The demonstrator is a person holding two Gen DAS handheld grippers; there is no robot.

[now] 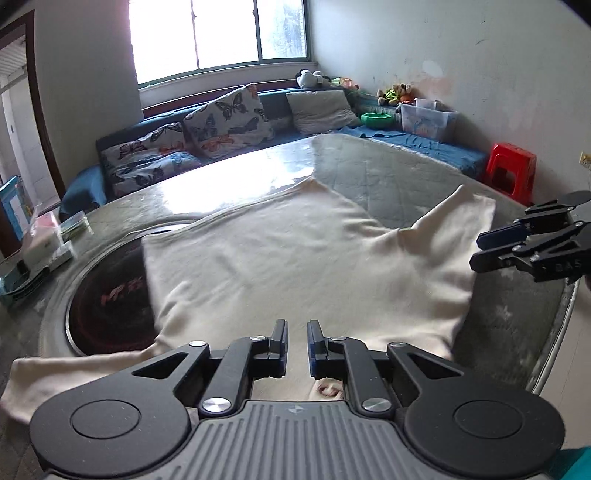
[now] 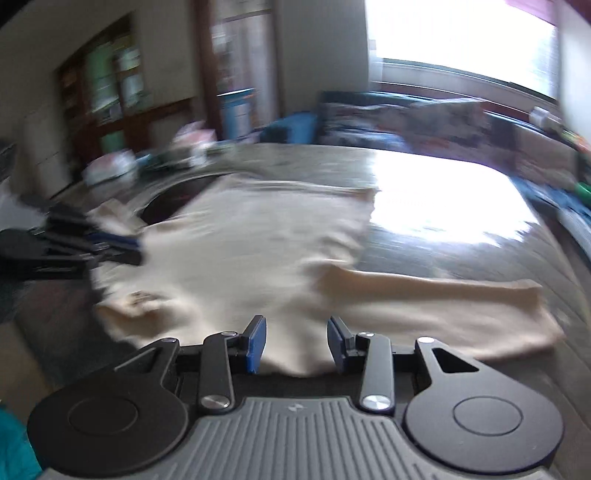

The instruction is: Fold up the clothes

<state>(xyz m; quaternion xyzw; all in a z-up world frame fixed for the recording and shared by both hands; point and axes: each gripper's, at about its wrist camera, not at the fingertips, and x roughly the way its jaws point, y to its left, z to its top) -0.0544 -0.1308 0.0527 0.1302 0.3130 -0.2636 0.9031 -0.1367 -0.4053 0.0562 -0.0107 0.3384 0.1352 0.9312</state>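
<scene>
Daylight from a big window falls on a round glossy counter, and on it lies 1 cream long-sleeved shirt, spread almost flat. Nearest in the left wrist view, the left claw hovers over the shirt edge beside a small printed label; its 2 fingers stand almost pressed together, with only a narrow gap, and no cloth is caught between them. On the right side of that view the right claw hangs just beside the right sleeve. In its own blurred view its fingers are partly spread above the near edge of the shirt, and nothing is pinched.

The shirt covers part of a dark round inset in the counter. I judge the cloth is light, soft and limp, so it will sag and wrinkle when lifted, and it may slide easily on the smooth top. Good places to take hold seem the sleeve ends and the shoulder corners, pinching a single edge.

Further left, some boxes stand at the counter rim; what they hold I cannot tell. Beyond the counter, on a blue couch, a clear plastic bin holds things too small to name, beside a green bowl.
</scene>
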